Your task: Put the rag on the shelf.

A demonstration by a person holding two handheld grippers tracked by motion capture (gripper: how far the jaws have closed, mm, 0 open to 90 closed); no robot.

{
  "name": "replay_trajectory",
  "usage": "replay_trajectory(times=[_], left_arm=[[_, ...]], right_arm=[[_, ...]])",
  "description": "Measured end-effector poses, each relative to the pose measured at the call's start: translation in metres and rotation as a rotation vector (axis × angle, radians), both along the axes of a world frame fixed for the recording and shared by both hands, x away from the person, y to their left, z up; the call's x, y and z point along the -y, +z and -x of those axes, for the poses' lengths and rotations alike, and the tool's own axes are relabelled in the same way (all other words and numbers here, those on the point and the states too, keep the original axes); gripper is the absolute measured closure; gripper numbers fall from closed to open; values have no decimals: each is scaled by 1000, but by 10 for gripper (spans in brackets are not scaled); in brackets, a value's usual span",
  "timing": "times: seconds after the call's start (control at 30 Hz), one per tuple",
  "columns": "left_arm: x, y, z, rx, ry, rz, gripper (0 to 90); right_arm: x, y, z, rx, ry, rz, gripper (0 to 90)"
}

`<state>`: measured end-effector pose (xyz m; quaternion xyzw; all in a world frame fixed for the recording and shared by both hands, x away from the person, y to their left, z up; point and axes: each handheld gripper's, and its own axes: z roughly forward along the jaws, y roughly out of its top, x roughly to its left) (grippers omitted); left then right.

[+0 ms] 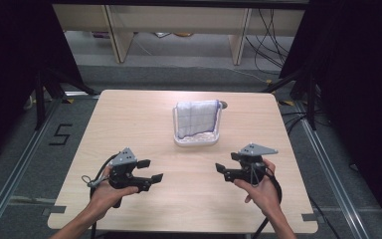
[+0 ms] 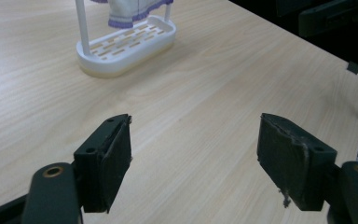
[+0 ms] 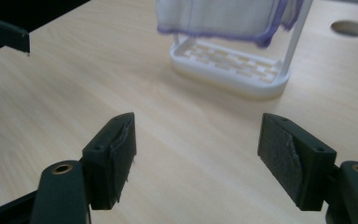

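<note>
left gripper point(image 1: 149, 170) low over near-left part of table point(image 1: 129, 114), jaws spread wide, nothing between pads, bare wood under them. at centre, toward far edge: white slotted rack point(image 1: 195, 139), upright, with white cloth point(image 1: 196, 118), purple-lined, draped over its top rail and hanging down to the tray. right gripper point(image 1: 227, 171) low over near-right part of table, jaws likewise spread wide and empty. both grippers well apart from rack, pointing inward toward each other.
</note>
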<state>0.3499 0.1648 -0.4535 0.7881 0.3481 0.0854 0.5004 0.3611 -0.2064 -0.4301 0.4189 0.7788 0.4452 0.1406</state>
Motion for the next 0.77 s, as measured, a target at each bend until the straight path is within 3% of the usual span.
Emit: replay_trajectory(times=[0.07,0.1,0.2,0.27,0.3,0.33,0.6,0.77], left_arm=[[0,-7,5,8,0,-21,256],[0,-11,6,12,-8,-17,255],[-1,-20,10,19,-7,-29,254],[0,-27,13,16,-5,-41,252],[0,-29,13,4,-9,-46,251],[0,-32,13,0,-6,-51,249],[-1,-40,11,-9,-9,-58,240],[-2,-42,10,0,-4,-62,236]], right_arm=[[0,-12,6,-1,24,19,290],[-1,-16,10,-13,8,20,290],[-3,-30,14,1,27,37,287],[-5,-38,18,-34,29,53,286],[-4,-41,16,-20,49,57,286],[-3,-42,17,-25,39,74,283],[2,-52,12,-55,18,57,266],[2,-53,11,-49,15,76,263]])
